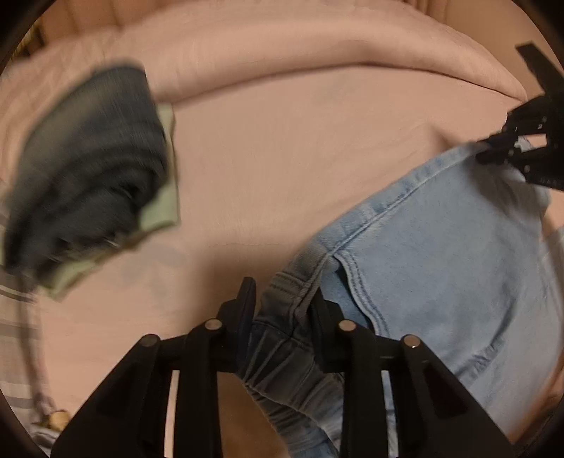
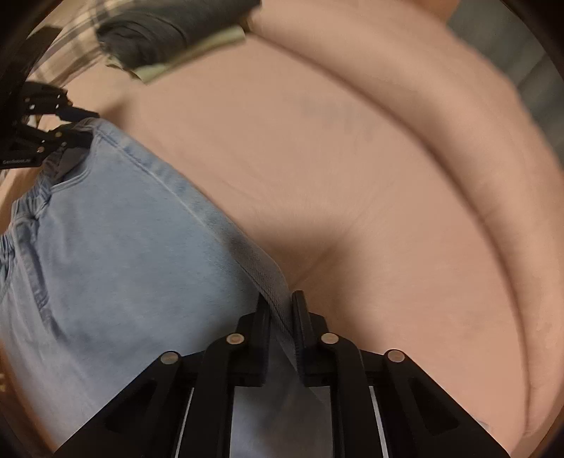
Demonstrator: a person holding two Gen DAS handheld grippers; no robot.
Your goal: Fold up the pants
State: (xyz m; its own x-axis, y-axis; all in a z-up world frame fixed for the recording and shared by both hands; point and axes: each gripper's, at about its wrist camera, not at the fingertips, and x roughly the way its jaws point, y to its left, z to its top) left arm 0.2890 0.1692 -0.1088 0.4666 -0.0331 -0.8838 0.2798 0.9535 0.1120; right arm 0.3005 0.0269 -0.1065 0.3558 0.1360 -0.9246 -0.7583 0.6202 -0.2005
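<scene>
Light blue jeans (image 1: 440, 246) hang stretched between my two grippers over a pink bed sheet (image 1: 282, 158). In the left wrist view my left gripper (image 1: 282, 299) is shut on the bunched elastic waistband, and my right gripper (image 1: 493, 151) pinches the jeans' far edge at the upper right. The right wrist view has my right gripper (image 2: 281, 303) shut on a seamed edge of the jeans (image 2: 123, 246), with the left gripper (image 2: 77, 130) clamped on the waistband corner at the upper left. The lower part of the jeans is hidden behind the grippers.
A pile of folded dark jeans (image 1: 91, 169) lies on a pale green garment at the left, also in the right wrist view as the dark pile (image 2: 151, 31). A rolled pink duvet (image 1: 282, 45) runs along the back. Plaid cloth (image 1: 14, 317) lies at the left edge.
</scene>
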